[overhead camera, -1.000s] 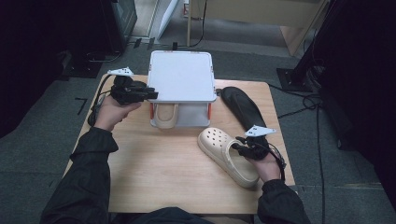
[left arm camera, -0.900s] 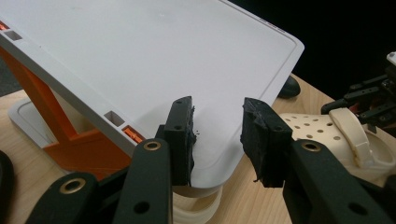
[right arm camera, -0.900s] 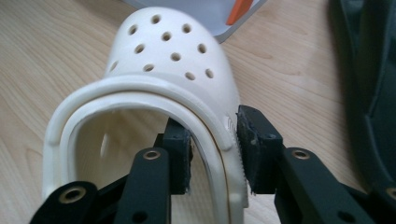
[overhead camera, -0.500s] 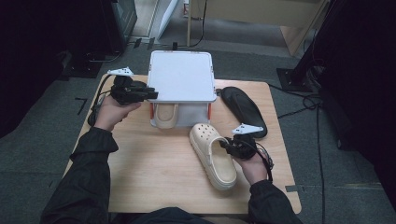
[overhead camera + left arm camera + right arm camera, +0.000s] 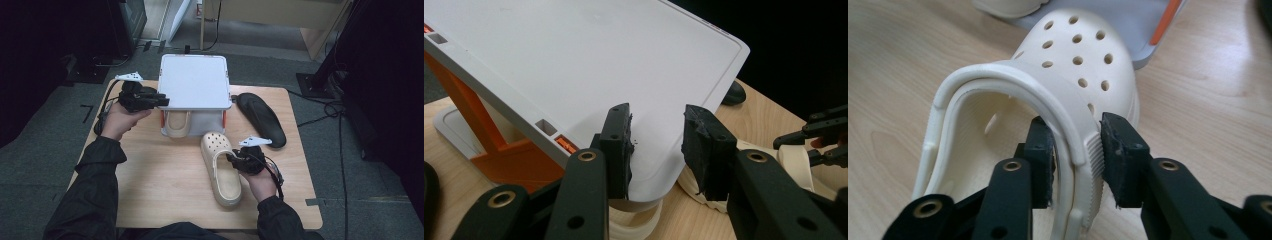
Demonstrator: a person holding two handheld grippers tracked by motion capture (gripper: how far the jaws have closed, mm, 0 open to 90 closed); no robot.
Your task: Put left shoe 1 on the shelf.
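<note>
With one cream clog already tucked under the white lid, my right gripper clamps the second clog on the tabletop, while my left gripper, open, straddles the lid's edge.

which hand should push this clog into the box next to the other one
Right, most likely. The right gripper is already clamped on the clog's side wall, toe towards the box. The left gripper is at the raised lid's corner.
</note>
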